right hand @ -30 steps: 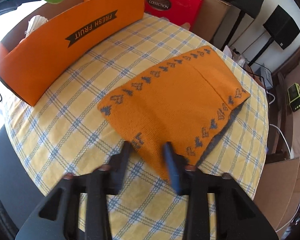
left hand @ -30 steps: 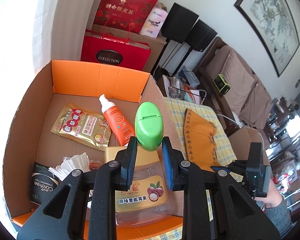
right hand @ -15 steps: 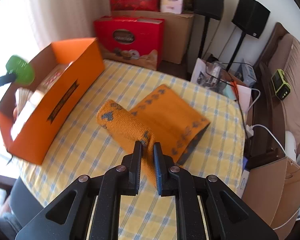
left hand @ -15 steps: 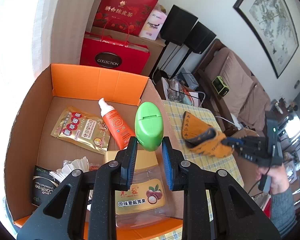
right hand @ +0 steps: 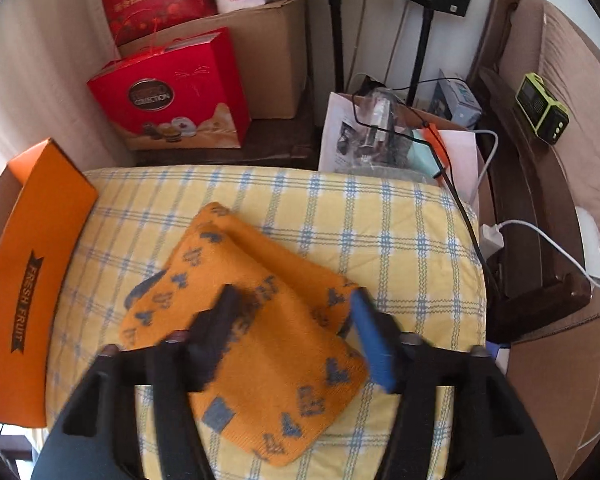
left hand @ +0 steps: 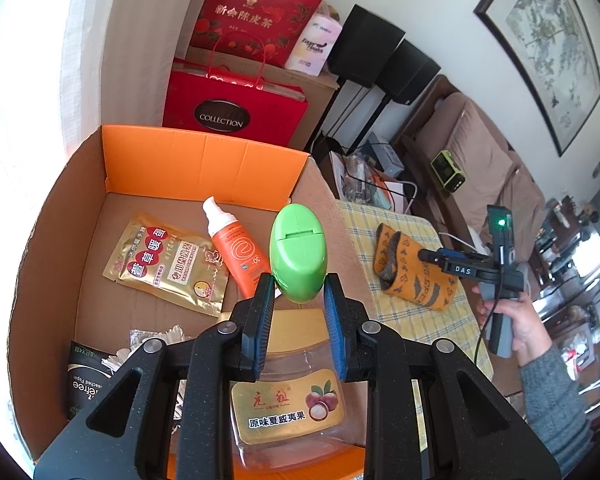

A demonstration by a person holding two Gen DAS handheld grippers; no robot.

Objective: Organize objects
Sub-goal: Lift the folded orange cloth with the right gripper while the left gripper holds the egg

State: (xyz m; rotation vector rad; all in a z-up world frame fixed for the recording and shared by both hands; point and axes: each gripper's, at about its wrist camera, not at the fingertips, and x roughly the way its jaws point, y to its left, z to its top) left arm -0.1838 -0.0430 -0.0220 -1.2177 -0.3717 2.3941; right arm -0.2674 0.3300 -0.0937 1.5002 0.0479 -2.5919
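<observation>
Lying folded on the yellow checked tablecloth [right hand: 380, 216], the orange knitted cloth [right hand: 260, 344] sits beside the orange cardboard box [right hand: 40, 280], doubled over into 2 layers. Your right gripper [right hand: 296, 320] hangs just above it; its jaws have just been opening and now stand wide with the cloth below them, released. Your left gripper [left hand: 298, 292] is clenched on the green-capped bottle [left hand: 298, 252], held over the box [left hand: 204, 168]. Inside the box lie a gold sachet [left hand: 168, 268], an orange pump bottle [left hand: 236, 248], a clear jar with a gold label [left hand: 288, 408] and a black packet [left hand: 86, 380].
</observation>
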